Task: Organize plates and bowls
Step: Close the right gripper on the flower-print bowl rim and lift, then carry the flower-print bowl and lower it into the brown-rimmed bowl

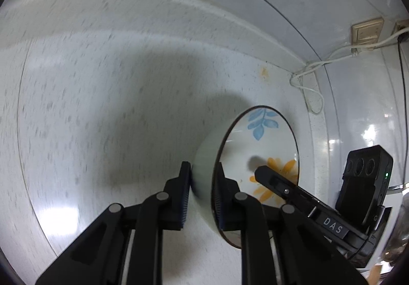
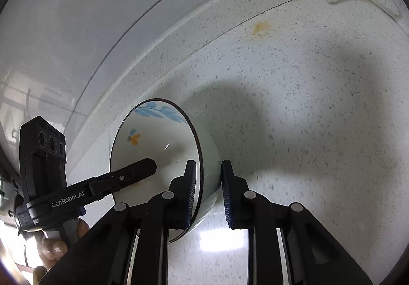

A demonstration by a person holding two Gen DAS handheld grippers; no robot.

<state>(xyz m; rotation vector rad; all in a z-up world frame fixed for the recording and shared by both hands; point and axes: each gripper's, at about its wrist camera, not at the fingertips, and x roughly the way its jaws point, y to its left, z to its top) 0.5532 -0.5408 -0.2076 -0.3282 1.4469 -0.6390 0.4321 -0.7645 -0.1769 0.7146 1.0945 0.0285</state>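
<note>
Bowl (image 1: 258,157) sits on the speckled worktop (image 1: 115,106), lower right of centre in the left wrist view and lower left of centre in the right wrist view (image 2: 158,147). White, dark rim, blue leaf sprig and orange flower painted inside. Mouth faces up; the fisheye makes it look tipped on edge, so true tilt is hard to judge. Round, no long axis to speak of.

Left claw (image 1: 203,190) is narrow, clamped on the bowl's near wall: one finger outside, one inside the rim. Right claw (image 2: 208,188) is likewise narrow and gripping the opposite wall, inner finger inside, outer pad against the white exterior.

Bowl's lower rim is cut off behind the fingers in both views. Base hidden. Whether the bowl rests on the worktop or is lifted clear cannot be told.

White cable (image 1: 314,75) loops at the wall corner, upper right. Wall socket (image 1: 366,31) near it, partly blurred. A hand (image 2: 55,246) is visible at lower left of the right wrist view, mostly cropped. Yellowish stain (image 2: 260,27) on worktop.
</note>
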